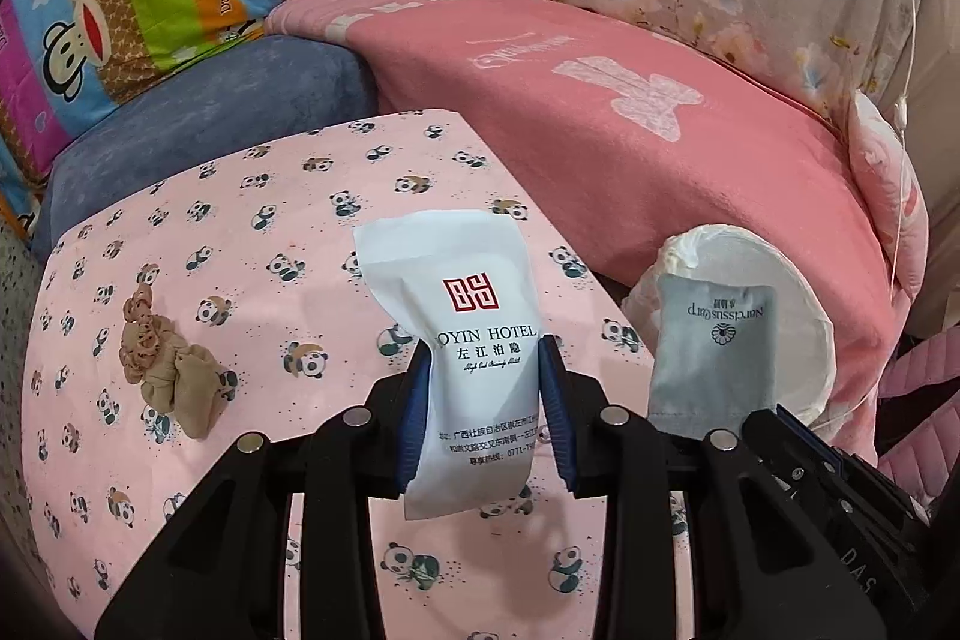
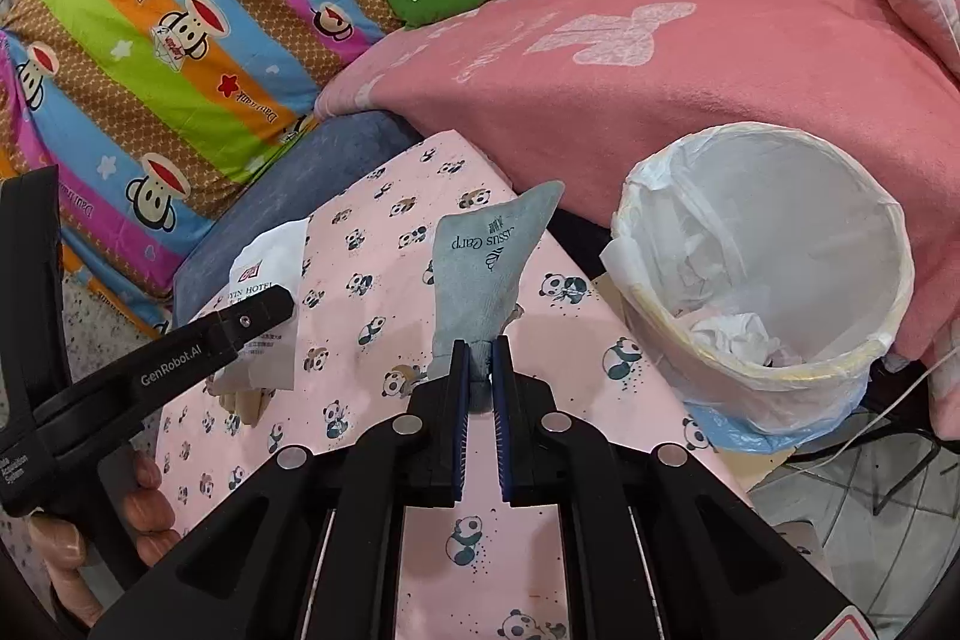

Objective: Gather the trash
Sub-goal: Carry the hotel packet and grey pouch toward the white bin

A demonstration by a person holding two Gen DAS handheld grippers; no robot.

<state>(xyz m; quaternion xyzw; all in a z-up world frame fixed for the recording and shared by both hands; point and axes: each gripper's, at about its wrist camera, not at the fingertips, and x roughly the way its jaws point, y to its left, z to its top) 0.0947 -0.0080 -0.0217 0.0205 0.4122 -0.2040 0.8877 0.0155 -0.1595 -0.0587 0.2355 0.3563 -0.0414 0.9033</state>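
While your left gripper [image 1: 487, 415] pinches the white hotel packet [image 1: 465, 340] and your right gripper [image 2: 480, 388] clamps the grey-blue packet [image 2: 489, 268] by one corner above the panda cloth [image 2: 372, 244], either may slip short of the lined bin [image 2: 774, 244]

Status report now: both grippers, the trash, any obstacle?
Left gripper shut on white packet. Right gripper shut on grey packet. Bin open, nothing blocking.

Left gripper [image 1: 485, 406] clamps a white hotel-branded sachet [image 1: 462, 340], held upright above a pink panda-print cloth [image 1: 240, 232]. Right gripper [image 1: 774, 415] grips a grey-blue sachet [image 1: 708, 352] in front of a lined white bin [image 1: 798, 316]. Beige scrunchie [image 1: 168, 364] lies on the cloth.
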